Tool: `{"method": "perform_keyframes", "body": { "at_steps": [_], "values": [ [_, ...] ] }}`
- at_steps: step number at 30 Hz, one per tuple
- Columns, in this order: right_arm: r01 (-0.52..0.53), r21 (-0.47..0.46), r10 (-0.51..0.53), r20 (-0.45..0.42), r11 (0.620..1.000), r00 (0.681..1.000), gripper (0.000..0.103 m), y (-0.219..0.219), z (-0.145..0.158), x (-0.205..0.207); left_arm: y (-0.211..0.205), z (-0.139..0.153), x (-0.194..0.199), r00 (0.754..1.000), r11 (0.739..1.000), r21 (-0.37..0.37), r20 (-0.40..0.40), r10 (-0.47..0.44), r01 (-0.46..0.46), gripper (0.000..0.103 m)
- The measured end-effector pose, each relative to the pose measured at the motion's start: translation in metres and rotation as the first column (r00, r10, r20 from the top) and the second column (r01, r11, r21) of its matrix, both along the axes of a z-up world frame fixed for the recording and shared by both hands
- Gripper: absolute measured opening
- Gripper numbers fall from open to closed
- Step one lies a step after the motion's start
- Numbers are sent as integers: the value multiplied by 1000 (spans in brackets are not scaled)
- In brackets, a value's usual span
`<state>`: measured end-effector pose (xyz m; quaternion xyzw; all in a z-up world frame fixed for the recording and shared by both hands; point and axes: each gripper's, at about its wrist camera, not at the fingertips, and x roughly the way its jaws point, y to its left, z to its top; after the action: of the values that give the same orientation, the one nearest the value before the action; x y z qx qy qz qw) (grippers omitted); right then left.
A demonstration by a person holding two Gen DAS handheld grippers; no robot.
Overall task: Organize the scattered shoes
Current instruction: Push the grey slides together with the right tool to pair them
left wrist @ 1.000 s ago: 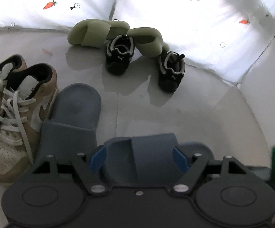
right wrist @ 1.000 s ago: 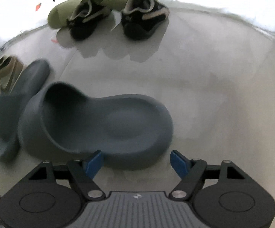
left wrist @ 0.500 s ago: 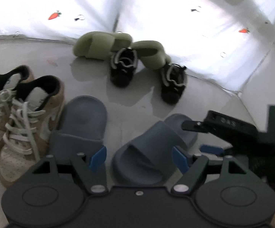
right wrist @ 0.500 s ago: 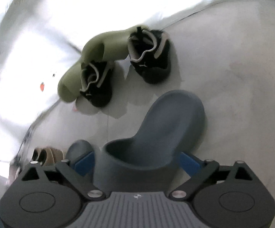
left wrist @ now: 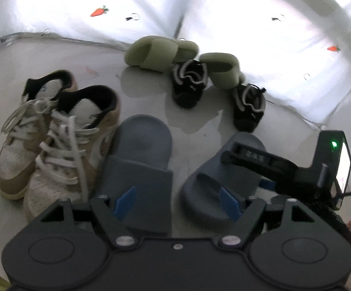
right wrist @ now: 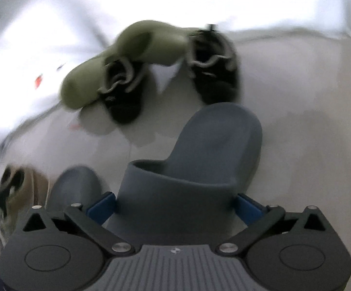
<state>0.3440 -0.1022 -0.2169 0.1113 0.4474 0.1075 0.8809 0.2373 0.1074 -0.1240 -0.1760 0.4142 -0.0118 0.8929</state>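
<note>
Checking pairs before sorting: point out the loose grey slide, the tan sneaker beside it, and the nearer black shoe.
loose grey slide [left wrist: 141, 143], left wrist view, on its footbed.
tan sneaker [left wrist: 78, 131], left wrist view, on its laces.
nearer black shoe [left wrist: 249, 109], left wrist view, on its tongue.

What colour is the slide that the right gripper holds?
Dark grey-blue. The slide between the right gripper fingers shows best in the right wrist view.

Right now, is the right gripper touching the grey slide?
Touching: the right wrist view shows the right gripper with both blue pads against the grey slide's strap sides.
</note>
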Motion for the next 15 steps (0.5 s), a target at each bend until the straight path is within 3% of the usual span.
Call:
{"method": "perform_keyframes", "body": {
  "at_steps": [4,8,15],
  "values": [
    [-238,0,238,-8,971,971,100,2,1,7,5,0,-1,1000,1000,-10,6,11,-11,77],
    [-429,1,429,-22,903,903,100,17,3,-2,3,1,0,1000,1000,-22,12,-13,13,77],
    [-494,20,495,-5,869,869,101,32,2,-23,-3,4,-2,999,999,-20,22,-40,40,77]
  ]
}}
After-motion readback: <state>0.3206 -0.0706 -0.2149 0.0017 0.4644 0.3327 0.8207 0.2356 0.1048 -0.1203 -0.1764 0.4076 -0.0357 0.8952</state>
